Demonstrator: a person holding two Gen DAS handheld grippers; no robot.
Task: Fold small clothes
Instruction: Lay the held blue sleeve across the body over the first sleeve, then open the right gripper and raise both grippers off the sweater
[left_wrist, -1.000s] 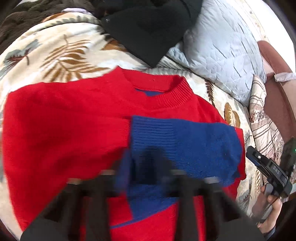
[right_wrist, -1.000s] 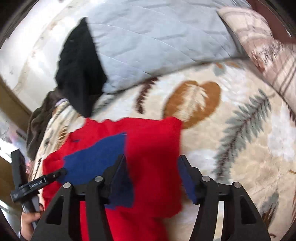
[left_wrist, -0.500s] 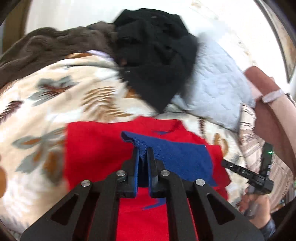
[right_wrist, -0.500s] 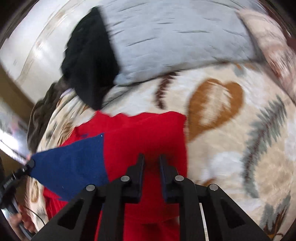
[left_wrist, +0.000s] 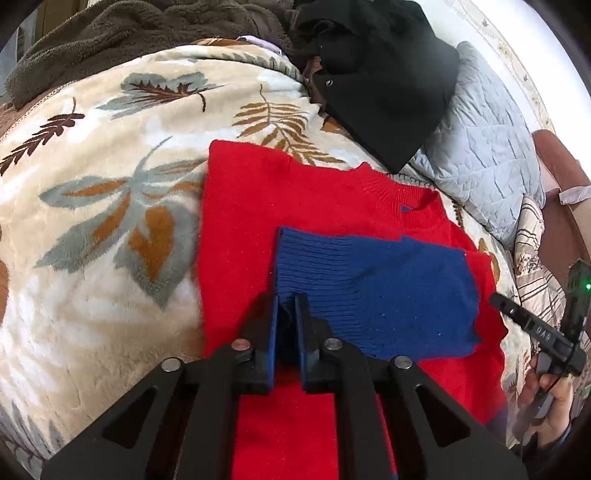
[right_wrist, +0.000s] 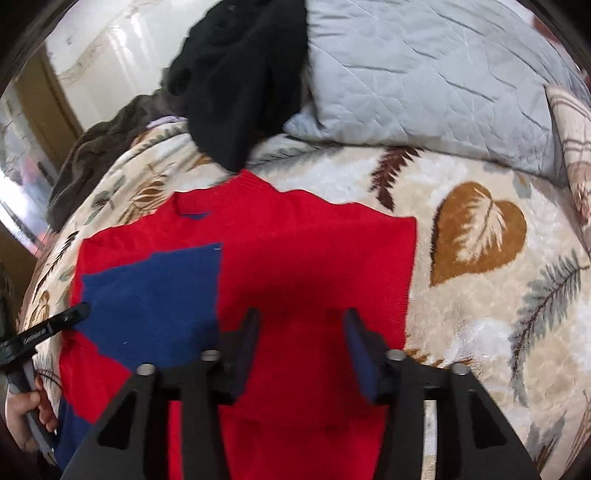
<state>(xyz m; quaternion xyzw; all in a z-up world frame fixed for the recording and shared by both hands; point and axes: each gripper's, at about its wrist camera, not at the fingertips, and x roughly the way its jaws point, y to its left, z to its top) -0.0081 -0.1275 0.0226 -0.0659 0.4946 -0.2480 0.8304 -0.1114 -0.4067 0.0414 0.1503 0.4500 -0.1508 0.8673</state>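
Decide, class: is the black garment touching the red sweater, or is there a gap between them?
Touching. In the right wrist view the black garment hangs down so its lowest tip meets the red sweater at the collar edge, with no blanket showing between them.

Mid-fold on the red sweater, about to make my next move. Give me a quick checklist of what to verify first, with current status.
1. Left gripper closed on the blue sleeve cuff: ok.
2. Right gripper free: ok. Its jaws have just been opening, with nothing between them, over the red sweater.
3. Blue sleeve laid flat across the chest: ok.
4. Other sleeve already folded in: cannot tell, none shows past the straight edge.
5. Black garment clear of the collar: cannot tell, its tip reaches right up to it.
6. Blanket beside the sweater free of other clothes: ok.
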